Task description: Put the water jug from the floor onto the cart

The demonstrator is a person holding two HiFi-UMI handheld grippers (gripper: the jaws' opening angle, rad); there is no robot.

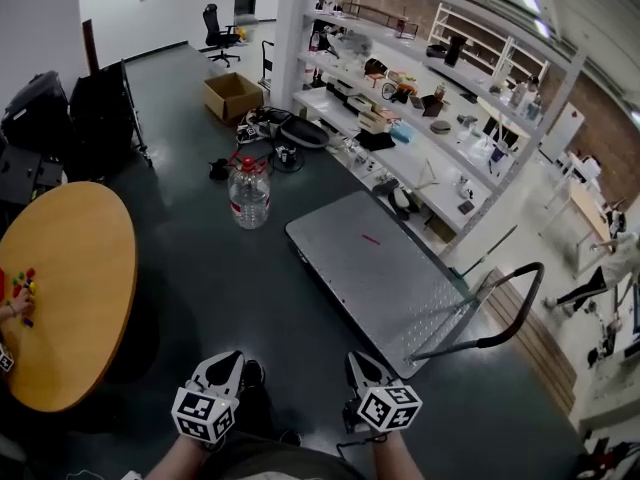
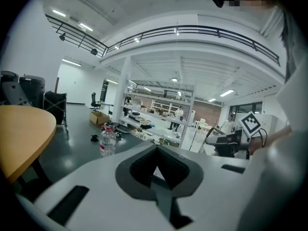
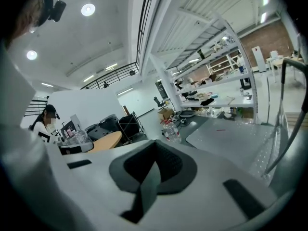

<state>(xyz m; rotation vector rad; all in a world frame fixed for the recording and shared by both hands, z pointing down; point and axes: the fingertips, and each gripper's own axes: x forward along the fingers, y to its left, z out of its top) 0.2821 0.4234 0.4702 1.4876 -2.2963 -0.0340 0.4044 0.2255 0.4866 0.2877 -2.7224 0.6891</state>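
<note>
The left gripper (image 1: 224, 362) sits low in the frame, jaws together, holding nothing. The water jug (image 1: 249, 193) stands on the floor (image 1: 200, 268) above the middle, well apart from both grippers. The right gripper (image 1: 362, 364) is closed and empty too. The cart (image 1: 380, 268) waits right of the jug. I think reaching comes first: go to the jug, open up.
</note>
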